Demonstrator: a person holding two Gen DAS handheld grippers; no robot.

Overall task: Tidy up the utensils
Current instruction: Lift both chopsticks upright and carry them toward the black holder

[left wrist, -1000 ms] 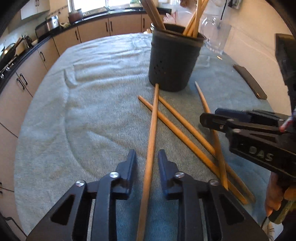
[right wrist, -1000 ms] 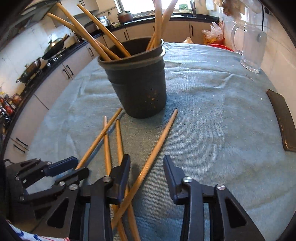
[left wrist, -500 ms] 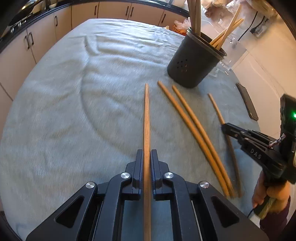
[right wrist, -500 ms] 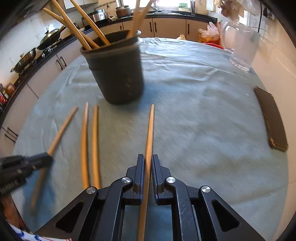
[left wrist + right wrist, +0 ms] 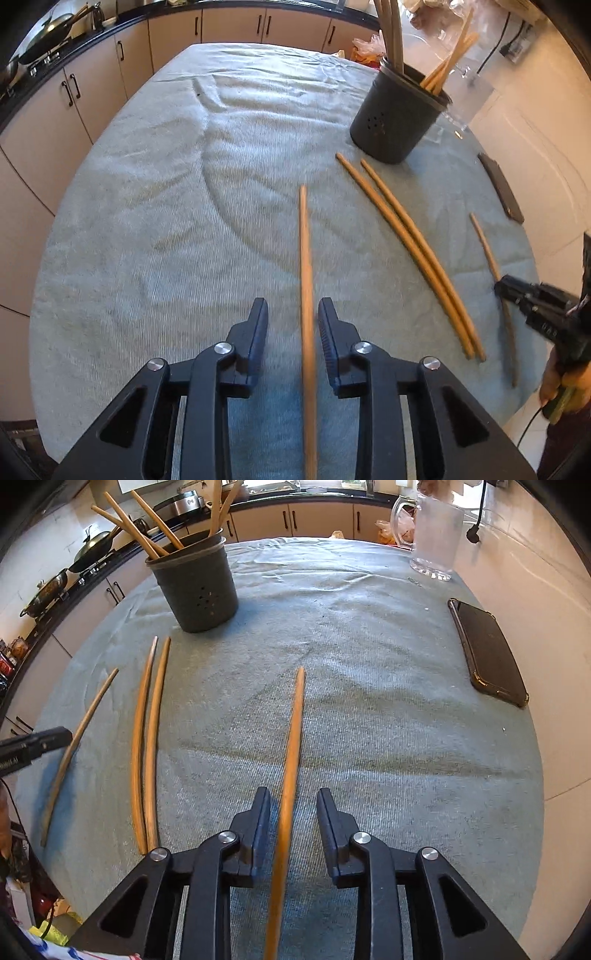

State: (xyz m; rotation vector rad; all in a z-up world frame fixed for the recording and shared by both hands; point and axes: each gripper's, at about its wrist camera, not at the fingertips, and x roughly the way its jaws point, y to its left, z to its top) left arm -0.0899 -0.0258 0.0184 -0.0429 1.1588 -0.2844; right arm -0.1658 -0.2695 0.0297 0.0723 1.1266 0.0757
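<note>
Left gripper (image 5: 291, 328) and right gripper (image 5: 293, 818), jaws just parted, each straddle an unheld chopstick (image 5: 306, 280) laid parallel for sorting mid-table

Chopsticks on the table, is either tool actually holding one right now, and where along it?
Neither. Each chopstick lies between open jaws of the left tool and right tool, which have just been opening; the pads stand clear.

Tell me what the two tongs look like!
Both left tongs and right tongs are black plastic with triangle-shaped holes, shiny silver rivets and dark blue ribbed fingertips. Seen from the side, each has white lettering; the right one trails a thin black cable.
</note>
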